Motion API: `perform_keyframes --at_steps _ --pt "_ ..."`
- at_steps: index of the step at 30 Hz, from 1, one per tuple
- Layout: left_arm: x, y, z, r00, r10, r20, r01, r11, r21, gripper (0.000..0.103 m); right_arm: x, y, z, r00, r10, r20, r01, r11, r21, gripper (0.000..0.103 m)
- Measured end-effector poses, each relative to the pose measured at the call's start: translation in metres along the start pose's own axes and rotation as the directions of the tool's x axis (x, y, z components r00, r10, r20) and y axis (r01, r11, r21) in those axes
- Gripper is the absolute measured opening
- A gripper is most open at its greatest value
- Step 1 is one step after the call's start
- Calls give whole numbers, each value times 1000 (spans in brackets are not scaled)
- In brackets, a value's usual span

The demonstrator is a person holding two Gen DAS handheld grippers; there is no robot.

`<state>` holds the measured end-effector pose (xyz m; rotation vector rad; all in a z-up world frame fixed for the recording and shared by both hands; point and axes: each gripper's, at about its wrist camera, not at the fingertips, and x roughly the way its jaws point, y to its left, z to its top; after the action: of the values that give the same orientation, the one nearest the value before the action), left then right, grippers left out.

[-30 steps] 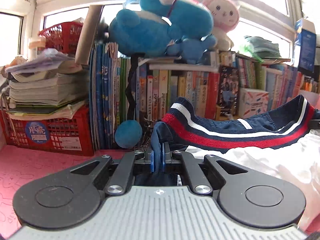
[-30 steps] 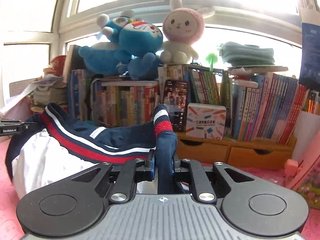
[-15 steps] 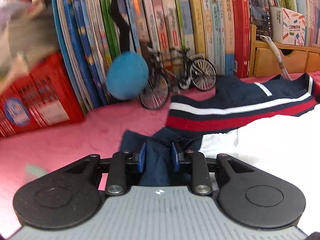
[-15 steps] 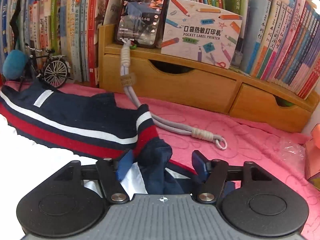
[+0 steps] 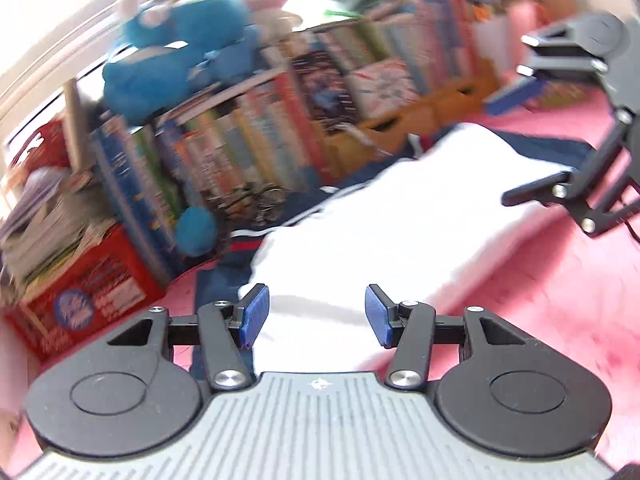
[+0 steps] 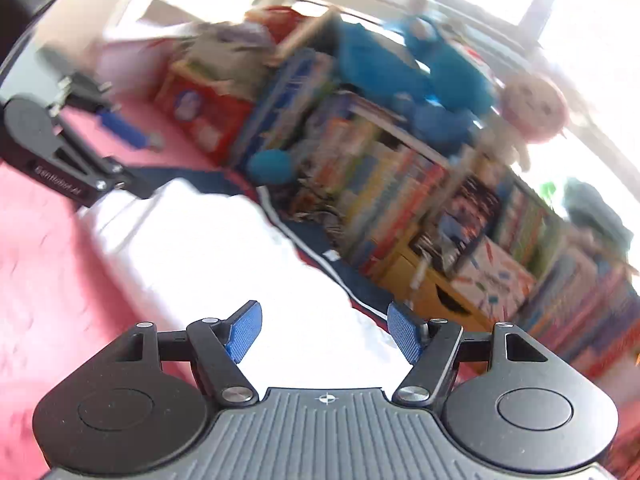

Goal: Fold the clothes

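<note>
Now, lower centre of each view: left gripper (image 5: 316, 315) and right gripper (image 6: 323, 333) both released, jaws opening, blue pads gripping nothing. Just beyond, mid-frame, the white garment with navy, red and white striped trim (image 5: 400, 216) lies folded on the pink mat (image 5: 560, 292). Farther back, blurred rows of upright books (image 5: 248, 140). Risk, as judged: the loose fold may slump or spring apart, or an opening jaw may snag cloth.
</note>
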<state>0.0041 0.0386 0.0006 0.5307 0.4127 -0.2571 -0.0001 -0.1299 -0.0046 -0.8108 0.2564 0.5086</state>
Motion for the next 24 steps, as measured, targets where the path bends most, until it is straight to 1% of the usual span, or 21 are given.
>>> perform_keyframes --at_steps 1,2,4,6,7,10,11,13,15,17,19,20,22,24 --pt "-2 -7 1 999 -35 -8 35 998 45 51 -4 10 0 999 35 -14 -36 996 -79 69" --pt "-1 -18 2 997 -80 -17 81 992 97 51 -4 16 -2 998 58 -39 -63 989 -134 69" --pt "4 -32 5 995 -99 -18 101 982 158 51 -2 27 -6 991 96 -94 -115 966 -232 69" --pt "14 -47 6 996 -84 -7 83 975 206 51 -3 35 -2 989 68 -131 -103 953 -286 69" --pt "16 -51 7 997 -78 0 76 975 209 51 -5 31 -2 988 49 -148 -91 953 -289 70" --pt "23 -54 9 995 -98 4 96 977 189 51 -26 1 -13 970 22 -243 -83 966 -243 78" --pt "25 -54 9 995 -102 5 100 977 191 51 -35 -10 -18 963 10 -271 -81 964 -253 80" --pt "31 -57 8 995 -104 4 101 973 206 51 -51 -23 -30 952 -36 -305 -64 949 -309 84" --pt "36 -59 7 994 -105 1 103 971 215 51 -60 -23 -37 953 -65 -295 -45 935 -352 87" --pt "42 -62 6 994 -106 -3 104 970 219 51 -52 -17 -36 962 -49 -269 -46 941 -336 88" --pt "44 -61 9 995 -99 1 97 970 225 51 -32 0 -32 976 -32 -216 -38 949 -313 88" --pt "44 -60 10 995 -96 0 93 969 229 53 -26 12 -32 982 -31 -184 -29 950 -310 88" --pt "47 -50 15 995 -99 -1 97 975 198 53 -6 32 -25 991 -24 -130 -17 952 -304 88" --pt "49 -40 20 995 -101 -2 100 981 167 53 14 44 -13 996 -10 -92 -17 955 -295 83"
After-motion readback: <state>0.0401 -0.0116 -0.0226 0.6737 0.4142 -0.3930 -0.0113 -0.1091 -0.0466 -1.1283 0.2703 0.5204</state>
